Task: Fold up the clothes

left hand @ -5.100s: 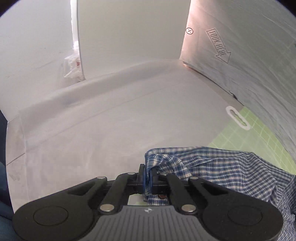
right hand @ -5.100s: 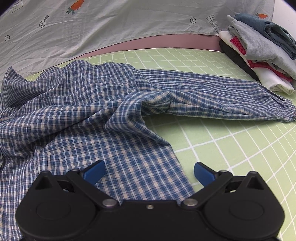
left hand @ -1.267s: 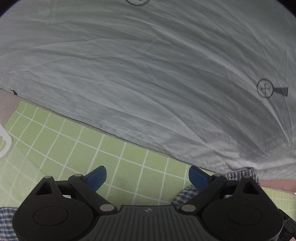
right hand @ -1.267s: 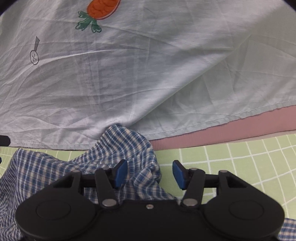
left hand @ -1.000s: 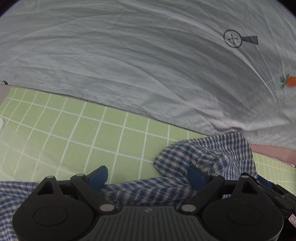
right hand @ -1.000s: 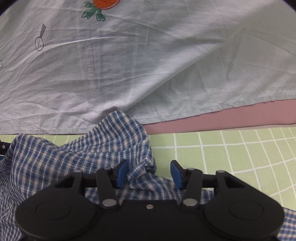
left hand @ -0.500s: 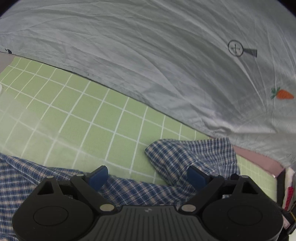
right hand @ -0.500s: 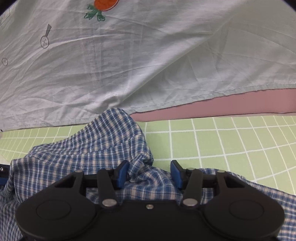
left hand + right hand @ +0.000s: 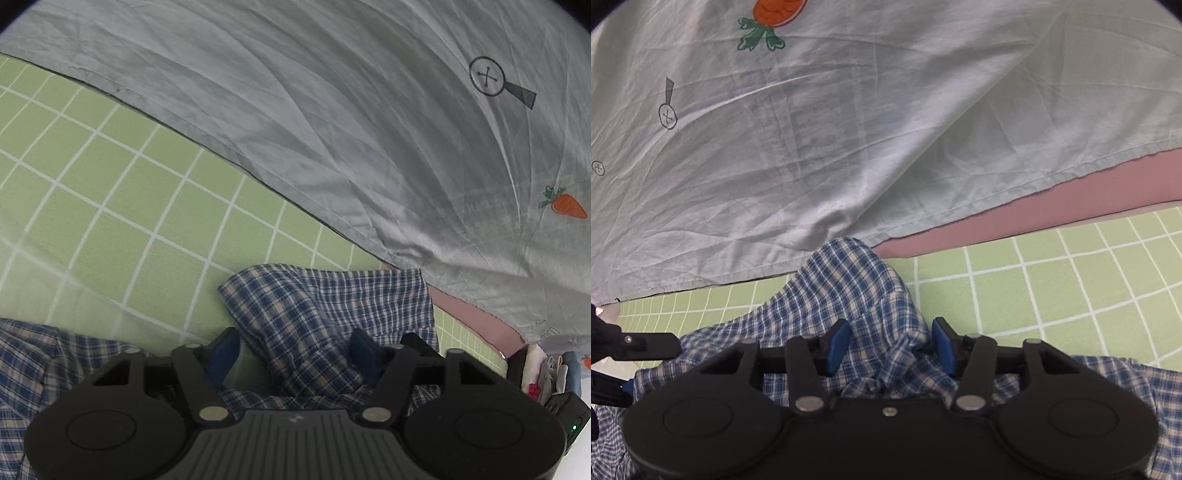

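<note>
Two grippers work low over a green cutting mat [image 9: 110, 192] ruled with a white grid, which fills the left and middle of the left wrist view and the right side of the right wrist view. Behind the mat hangs a pale grey-blue sheet [image 9: 332, 110], creased, printed with an orange carrot [image 9: 775, 11] and small circled crosses; its hem runs diagonally across both views. Under that hem, at the mat's far edge, a strip of pink surface [image 9: 1052, 210] shows. The blue checked shirt [image 9: 857, 291] lies crumpled on the mat in the lower middle of both frames, one rounded fold reaching up to the sheet's hem. The left gripper [image 9: 295, 349] has its blue pads spread apart, with shirt cloth lying between them but not pinched. The right gripper [image 9: 890, 345] has its pads drawn close on a bunched ridge of the shirt, though a gap remains and whether it truly grips cannot be told. At the lower right edge of the left wrist view stands a stack of folded clothes [image 9: 546, 373], only partly visible.
</note>
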Demonstrator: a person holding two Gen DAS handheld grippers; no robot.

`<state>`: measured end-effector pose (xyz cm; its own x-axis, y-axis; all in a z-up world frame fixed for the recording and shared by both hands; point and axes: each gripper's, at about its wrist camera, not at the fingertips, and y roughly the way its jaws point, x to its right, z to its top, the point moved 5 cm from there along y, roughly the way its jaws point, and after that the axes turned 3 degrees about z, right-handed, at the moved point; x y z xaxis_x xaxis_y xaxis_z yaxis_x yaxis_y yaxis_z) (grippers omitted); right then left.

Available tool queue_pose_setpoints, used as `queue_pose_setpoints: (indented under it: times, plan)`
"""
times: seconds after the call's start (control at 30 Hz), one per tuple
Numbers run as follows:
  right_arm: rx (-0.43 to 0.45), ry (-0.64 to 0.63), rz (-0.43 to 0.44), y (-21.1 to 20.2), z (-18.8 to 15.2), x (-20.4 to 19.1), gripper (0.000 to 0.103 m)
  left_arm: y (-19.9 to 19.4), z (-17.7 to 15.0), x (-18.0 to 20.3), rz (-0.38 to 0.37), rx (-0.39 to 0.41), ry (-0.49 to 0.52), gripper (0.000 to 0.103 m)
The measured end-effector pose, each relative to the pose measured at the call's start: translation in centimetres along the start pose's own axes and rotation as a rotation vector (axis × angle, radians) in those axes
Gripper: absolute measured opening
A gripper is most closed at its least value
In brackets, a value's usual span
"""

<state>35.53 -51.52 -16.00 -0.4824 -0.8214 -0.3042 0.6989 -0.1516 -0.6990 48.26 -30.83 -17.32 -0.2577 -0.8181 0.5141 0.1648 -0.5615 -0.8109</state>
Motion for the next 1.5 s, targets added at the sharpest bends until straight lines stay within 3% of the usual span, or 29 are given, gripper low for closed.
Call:
queue_pose_setpoints:
  times: [0.03,0.07,0.13,0.2,0.33,0.4,0.47,0.5,0.57,0.63,0.67,0.77,0.83,0.9,1.03,1.17,1.3,1.5]
  plan:
    - [-0.003,-0.009,0.004,0.0,0.0,-0.1,0.034,0.1,0.2,0.3,0.007,0.000,0.023,0.022]
    - [-0.009,-0.018,0.012,0.0,0.0,-0.2,0.018,0.1,0.5,0.7,0.009,0.010,0.052,0.011]
    - [0.012,-0.038,0.051,-0.4,0.4,-0.4,0.008,-0.5,1.5,1.9,-0.005,0.066,0.139,0.009]
    - [0.058,-0.060,0.068,-1.1,1.1,-0.7,0.006,-1.5,2.9,3.6,0.000,0.152,0.262,0.009]
    - [0.167,-0.038,0.089,-2.5,3.3,-0.9,0.005,-1.5,4.8,7.5,0.148,0.328,0.596,0.010]
    - [0.187,-0.066,0.072,-2.1,3.9,-1.6,0.006,0.2,4.8,7.9,0.230,0.316,0.661,0.011]
    - [0.164,-0.114,0.028,-1.0,4.0,-2.3,0.009,1.8,4.8,8.0,0.307,0.297,0.709,0.019]
    - [0.144,-0.133,0.000,-0.3,3.9,-2.6,0.010,2.1,4.9,7.6,0.330,0.279,0.689,0.027]
    - [0.115,-0.157,-0.058,0.2,3.8,-2.8,0.035,1.4,5.0,6.5,0.341,0.275,0.623,0.043]
    - [0.140,-0.163,-0.097,-1.0,3.6,-2.6,0.048,-1.3,5.0,5.1,0.311,0.318,0.535,0.071]
    - [0.164,-0.156,-0.105,-2.3,3.5,-2.4,0.058,-2.9,4.9,4.2,0.295,0.342,0.497,0.076]
    - [0.224,-0.124,-0.137,-7.3,2.3,-0.7,0.070,-8.7,2.6,0.5,0.265,0.390,0.378,0.079]
    - [0.236,-0.095,-0.163,-11.2,0.5,0.9,0.073,-12.6,0.1,-2.2,0.261,0.408,0.299,0.083]
    - [0.205,-0.091,-0.195,-15.4,-3.1,2.6,0.073,-15.7,-3.7,-4.6,0.327,0.409,0.266,0.084]
    - [0.072,-0.055,-0.270,-21.9,-13.0,6.2,0.071,-20.0,-13.2,-11.2,0.481,0.316,0.170,0.084]
    - [-0.015,-0.001,-0.323,-26.5,-21.2,8.4,0.063,-23.3,-21.8,-16.7,0.574,0.235,0.082,0.084]
    - [-0.039,0.035,-0.348,-29.8,-26.3,9.0,0.063,-26.3,-27.0,-20.6,0.605,0.200,-0.020,0.084]
    - [-0.068,0.032,-0.391,-32.5,-30.3,9.8,0.063,-28.1,-30.9,-22.6,0.619,0.199,-0.060,0.083]
